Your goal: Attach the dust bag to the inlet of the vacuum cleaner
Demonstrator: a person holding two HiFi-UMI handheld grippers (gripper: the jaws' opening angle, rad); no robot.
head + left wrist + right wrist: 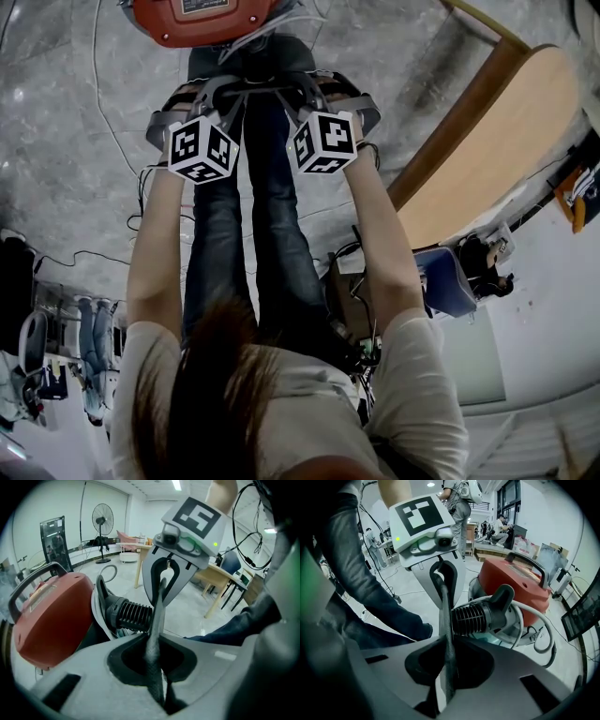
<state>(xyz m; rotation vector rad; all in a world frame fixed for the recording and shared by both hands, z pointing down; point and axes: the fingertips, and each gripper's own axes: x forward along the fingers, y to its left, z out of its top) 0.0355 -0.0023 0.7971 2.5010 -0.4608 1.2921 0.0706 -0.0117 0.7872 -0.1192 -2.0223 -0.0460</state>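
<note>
At the far left of the scene, thin cables (98, 84) are seen trailing over the grey floor (56, 141). The left gripper (159, 693) is held out on a bare forearm and is pointed steeply down. Its jaws are clenched almost together on the dust bag (157, 616), of which only a thin, dimpled grey edge is shown. The bag is drawn taut from these jaws across to the right gripper (445, 691), so that it is spanned between the two, just on the near side of the vacuum cleaner (202, 19). The vacuum cleaner, red with a dark carrying handle (33, 581), is stood on the floor at the far end of the scene, beyond both grippers. A black ribbed hose end (133, 613) is seen projecting from its near side, close behind the stretched bag. Whether the bag is touched by it cannot be told. A pale grey hose (536, 620) is looped round this hose end on the right. Beneath the grippers, a person's legs in dark jeans (220, 244) are seen. The right gripper is likewise tilted steeply down, and its jaws are clamped on the other end of the same thin grey edge. Further right, a light wooden table (497, 141) is set at a slant. Nearer than the table, a blue chair (445, 281) is placed beside it.
</note>
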